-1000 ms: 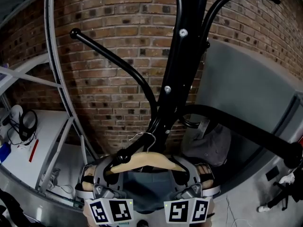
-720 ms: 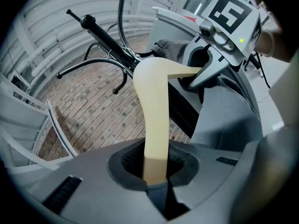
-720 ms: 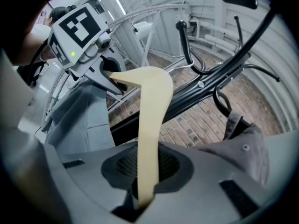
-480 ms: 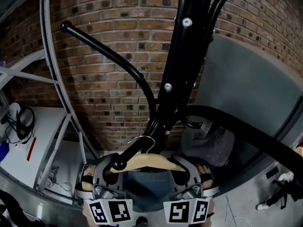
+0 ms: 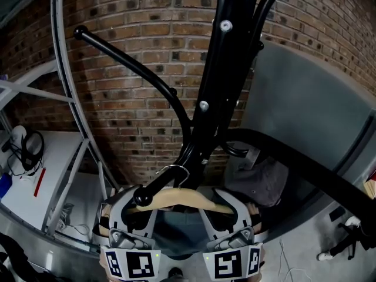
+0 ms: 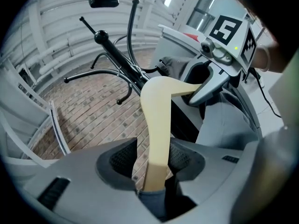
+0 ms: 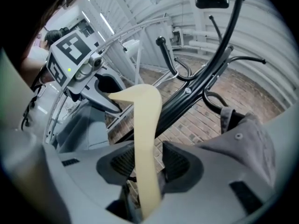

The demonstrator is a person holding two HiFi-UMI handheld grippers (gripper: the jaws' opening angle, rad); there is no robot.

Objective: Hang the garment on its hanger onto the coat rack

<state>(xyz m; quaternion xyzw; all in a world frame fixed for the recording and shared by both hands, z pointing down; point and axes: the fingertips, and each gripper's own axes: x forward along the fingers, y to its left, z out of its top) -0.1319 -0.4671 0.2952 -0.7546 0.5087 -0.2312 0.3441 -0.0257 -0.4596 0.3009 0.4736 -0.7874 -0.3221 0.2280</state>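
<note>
Hanger point(image 5: 176, 199) hook on coat rack point(image 5: 228, 69) arm

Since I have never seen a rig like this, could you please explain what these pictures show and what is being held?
There is no robot: a person holds a two-jaw tool in each hand. The head view looks steeply down from a camera on the person's head, showing the left gripper and right gripper at the bottom. The two gripper views each look along one tool's own jaws. Between each pair of jaws is one arm of a wooden hanger carrying a blue-grey garment. Both pairs of jaws are opening, with gaps showing beside the wood. The hanger's wire hook appears to sit over a low arm of the black coat rack.
</note>
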